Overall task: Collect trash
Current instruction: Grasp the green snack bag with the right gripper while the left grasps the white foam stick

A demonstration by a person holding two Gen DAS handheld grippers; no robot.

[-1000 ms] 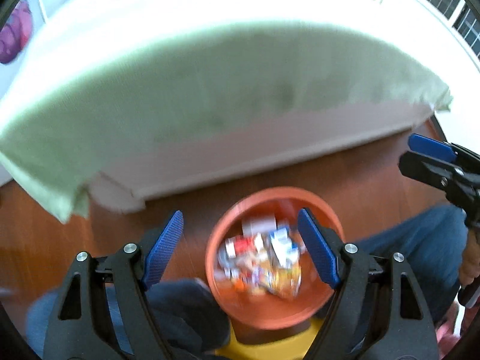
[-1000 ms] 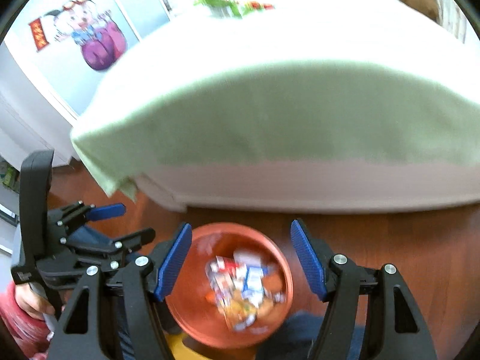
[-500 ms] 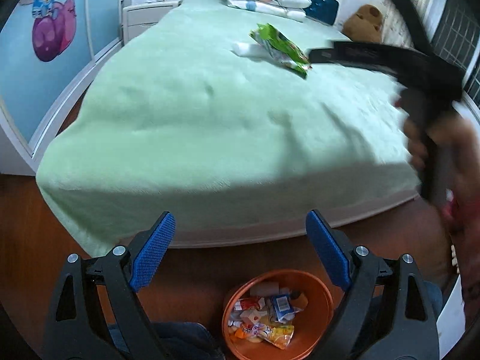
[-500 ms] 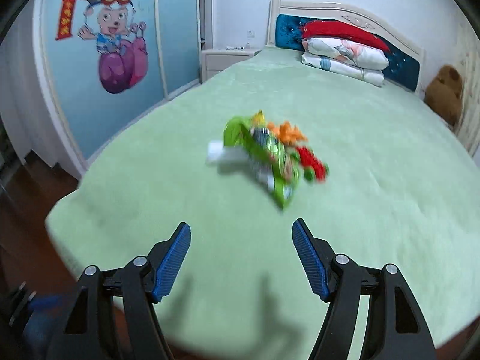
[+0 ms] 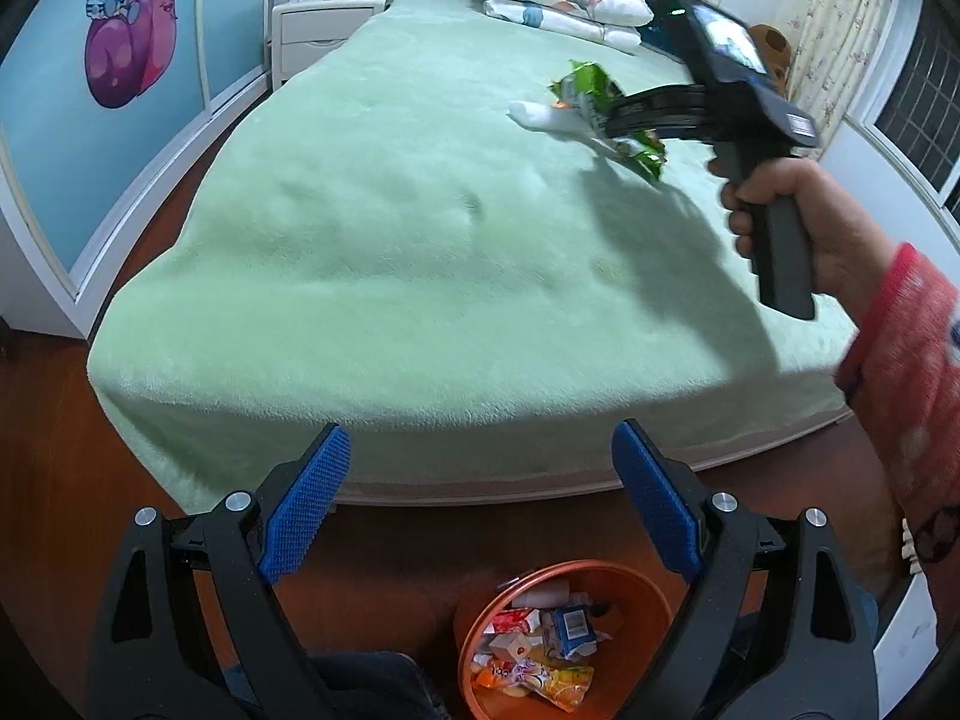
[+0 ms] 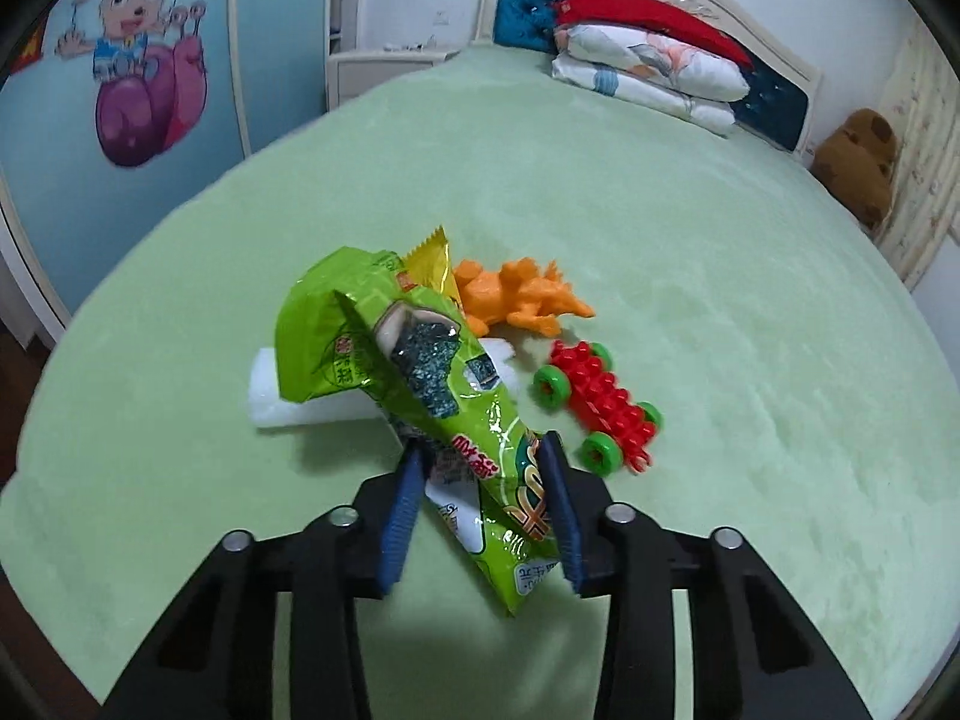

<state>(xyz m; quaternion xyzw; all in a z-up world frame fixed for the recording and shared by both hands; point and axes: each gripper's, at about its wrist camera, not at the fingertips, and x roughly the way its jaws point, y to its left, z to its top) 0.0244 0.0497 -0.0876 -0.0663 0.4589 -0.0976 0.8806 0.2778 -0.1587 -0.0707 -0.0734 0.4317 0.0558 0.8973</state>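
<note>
A green snack bag (image 6: 420, 384) lies on the green bed (image 6: 690, 276). My right gripper (image 6: 483, 474) is closed around its lower end, both blue pads pressing the bag. The bag also shows in the left wrist view (image 5: 606, 108) by the right gripper's body. Under the bag lies a white roll (image 6: 282, 396), and a yellow wrapper (image 6: 429, 267) sticks out behind it. My left gripper (image 5: 480, 516) is open and empty above the floor, near an orange bin (image 5: 564, 642) holding several wrappers.
An orange toy dinosaur (image 6: 516, 294) and a red wheeled brick toy (image 6: 600, 402) lie on the bed right of the bag. Folded bedding (image 6: 642, 72) and a brown teddy bear (image 6: 858, 156) sit near the headboard. A nightstand (image 5: 318, 30) stands by the left wall.
Both grippers rose from over the bin toward the bed. My right gripper reached forward to the trash pile and closed on the green snack bag.
</note>
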